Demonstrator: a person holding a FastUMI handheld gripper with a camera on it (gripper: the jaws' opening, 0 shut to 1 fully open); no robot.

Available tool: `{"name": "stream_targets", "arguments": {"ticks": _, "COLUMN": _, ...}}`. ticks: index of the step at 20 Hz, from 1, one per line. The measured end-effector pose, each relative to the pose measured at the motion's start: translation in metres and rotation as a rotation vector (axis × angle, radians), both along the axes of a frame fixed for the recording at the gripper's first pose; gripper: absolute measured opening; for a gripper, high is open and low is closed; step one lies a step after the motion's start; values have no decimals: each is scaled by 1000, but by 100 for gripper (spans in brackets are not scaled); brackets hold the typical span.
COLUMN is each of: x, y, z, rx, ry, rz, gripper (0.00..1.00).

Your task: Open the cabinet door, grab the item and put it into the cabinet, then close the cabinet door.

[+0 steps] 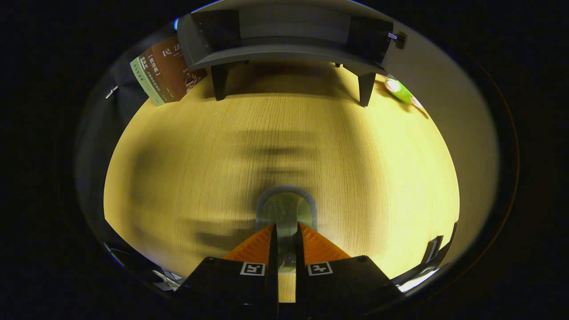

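Wood-grain counter (186, 178) stretches to a dark cabinet (284, 44) beyond, while the gripper (285, 231) has its jaws narrowly clamped on a clear glass jar (284, 209).

Warm, strong light on the desk (355, 169), brightest at its right side with mild glare; smeared, soft-edged shadows cross its middle and left, and a darker shadow lies under the cabinet (284, 40). Fisheye bends the cabinet and desk edge into arcs; the rim falls off dim and blurred. Fingers (311, 246) are sharp, close together about a hazy glassy item (284, 211); books (164, 73) readable, slightly soft.
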State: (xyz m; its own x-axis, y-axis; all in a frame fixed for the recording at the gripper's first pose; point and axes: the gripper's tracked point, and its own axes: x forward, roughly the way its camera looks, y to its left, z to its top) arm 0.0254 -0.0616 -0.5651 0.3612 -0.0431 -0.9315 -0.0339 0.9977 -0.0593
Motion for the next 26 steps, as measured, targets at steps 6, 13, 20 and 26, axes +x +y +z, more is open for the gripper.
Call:
{"name": "stream_targets", "arguments": {"ticks": 6, "x": 14, "y": 3, "z": 25, "rx": 11, "ry": -64, "rz": -6, "gripper": 12}}
{"name": "stream_targets", "arguments": {"ticks": 13, "x": 69, "y": 17, "z": 132, "rx": 8, "ry": -321, "rz": -13, "gripper": 12}}
{"name": "stream_targets", "arguments": {"ticks": 20, "x": 103, "y": 25, "z": 253, "rx": -7, "ry": -594, "rz": -28, "gripper": 12}}
{"name": "stream_targets", "arguments": {"ticks": 26, "x": 129, "y": 23, "z": 333, "rx": -10, "ry": -773, "rz": -48, "gripper": 12}}
